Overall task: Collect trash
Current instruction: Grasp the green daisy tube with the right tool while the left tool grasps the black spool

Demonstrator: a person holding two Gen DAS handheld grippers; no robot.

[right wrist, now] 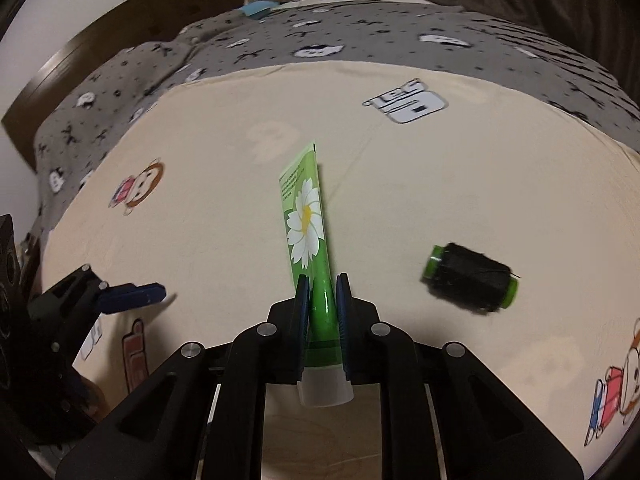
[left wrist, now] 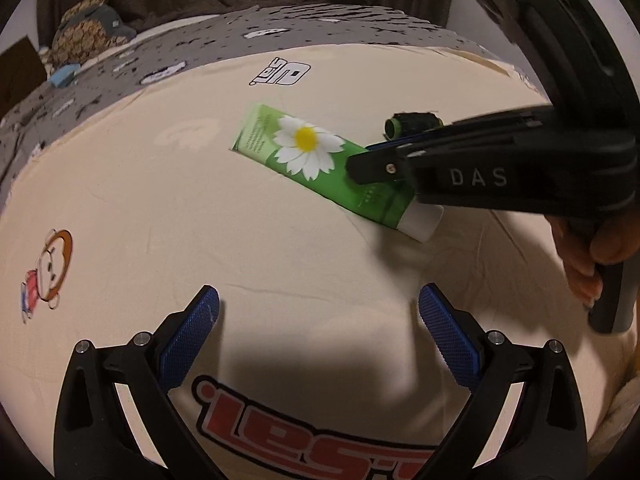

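A green tube with a white daisy and a white cap [left wrist: 304,148] lies on the cream printed cloth; it also shows in the right wrist view [right wrist: 306,224]. My right gripper [right wrist: 322,284] is shut on the tube's lower body near the cap; it enters the left wrist view from the right [left wrist: 360,168]. A black thread spool with green ends [right wrist: 470,282] lies to the right of the tube, and shows behind the right gripper in the left wrist view [left wrist: 414,122]. My left gripper [left wrist: 318,300] is open and empty, nearer than the tube, and shows at the left [right wrist: 132,296].
The cream cloth [left wrist: 160,208] with cartoon prints covers a bed. A grey patterned blanket [right wrist: 360,36] lies beyond it. A stuffed toy [left wrist: 88,28] and a dark wooden headboard [right wrist: 132,28] are at the far side.
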